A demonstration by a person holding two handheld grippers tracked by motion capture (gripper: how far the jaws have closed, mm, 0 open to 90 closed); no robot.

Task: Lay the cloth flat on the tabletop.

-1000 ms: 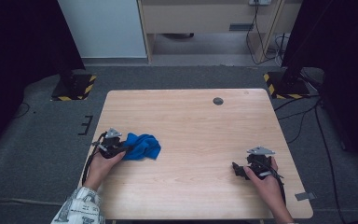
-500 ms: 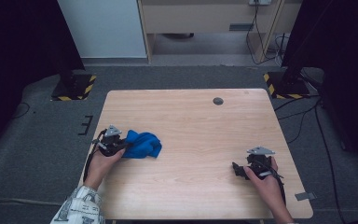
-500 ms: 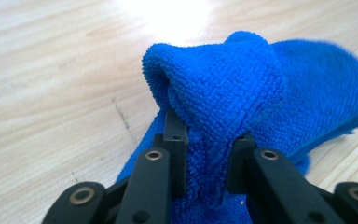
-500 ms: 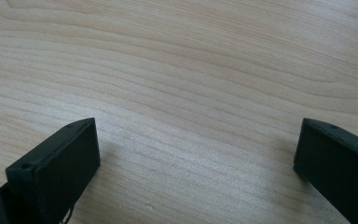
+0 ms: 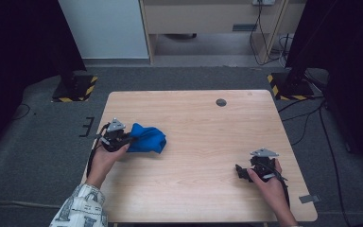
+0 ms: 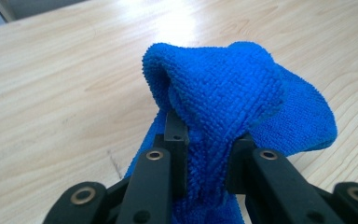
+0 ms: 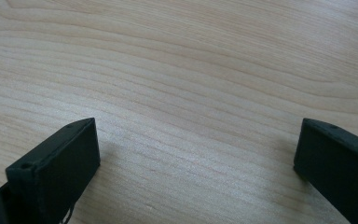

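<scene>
Blue cloth (image 5: 146, 138) sits at centre-left of the high view, near the table (image 5: 203, 189) left edge, bunched up. Left gripper (image 6: 205, 154) pinches a fold of it; the cloth's lower part is hidden behind the jaws. Right gripper (image 5: 242, 171) at lower right, jaws spread wide over bare wood, close to the table's right edge. Wide open tabletop between them. Small dark disc (image 5: 221, 102) near the top edge, hard to make out.

My cloth (image 6: 223, 93) is bright blue, my bench (image 5: 208, 142) pale wood-grain, my sleeve (image 5: 82, 208) white with a dark print.
</scene>
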